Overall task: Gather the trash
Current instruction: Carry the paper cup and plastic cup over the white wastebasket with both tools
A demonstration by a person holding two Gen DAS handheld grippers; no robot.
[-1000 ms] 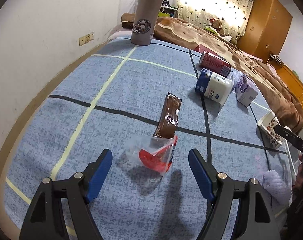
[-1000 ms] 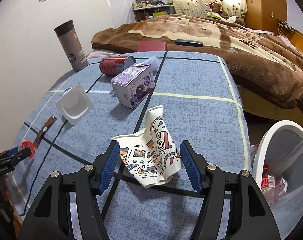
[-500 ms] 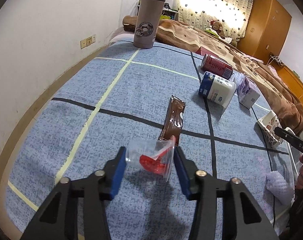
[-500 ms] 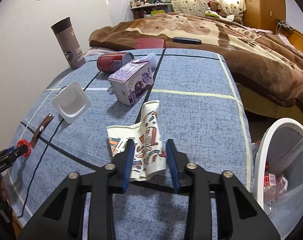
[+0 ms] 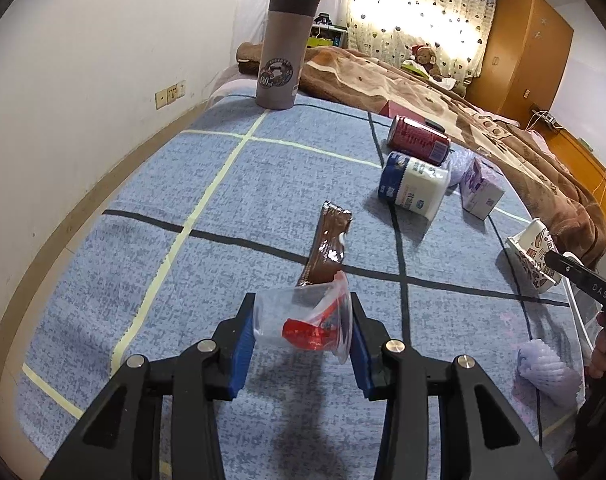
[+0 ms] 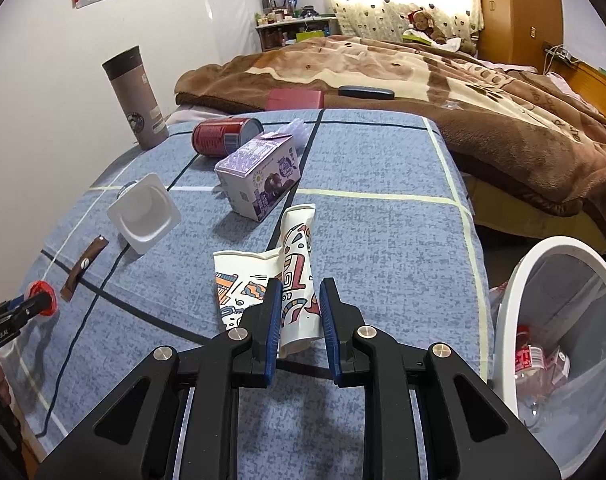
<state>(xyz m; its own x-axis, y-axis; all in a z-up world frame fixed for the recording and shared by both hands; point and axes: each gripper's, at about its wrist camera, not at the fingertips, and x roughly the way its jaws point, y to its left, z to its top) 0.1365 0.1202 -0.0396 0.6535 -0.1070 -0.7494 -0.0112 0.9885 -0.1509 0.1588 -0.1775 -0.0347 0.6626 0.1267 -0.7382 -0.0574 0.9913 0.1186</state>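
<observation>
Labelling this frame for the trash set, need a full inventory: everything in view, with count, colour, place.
clear plastic cup: 1, clear with red inside, held in left claw
patterned paper cup: 1, white with print, crushed, held in right claw
brown wrapper: 1, brown, flat on the blue cloth
yogurt tub: 1, white and blue, on its side
soda can: 1, red, on its side
purple carton: 1, purple, beside the can
tumbler: 1, grey-brown, upright, far corner
trash bin: 1, white rim, clear liner, right of the bed
left claw: shut on cup
right claw: shut on cup
</observation>
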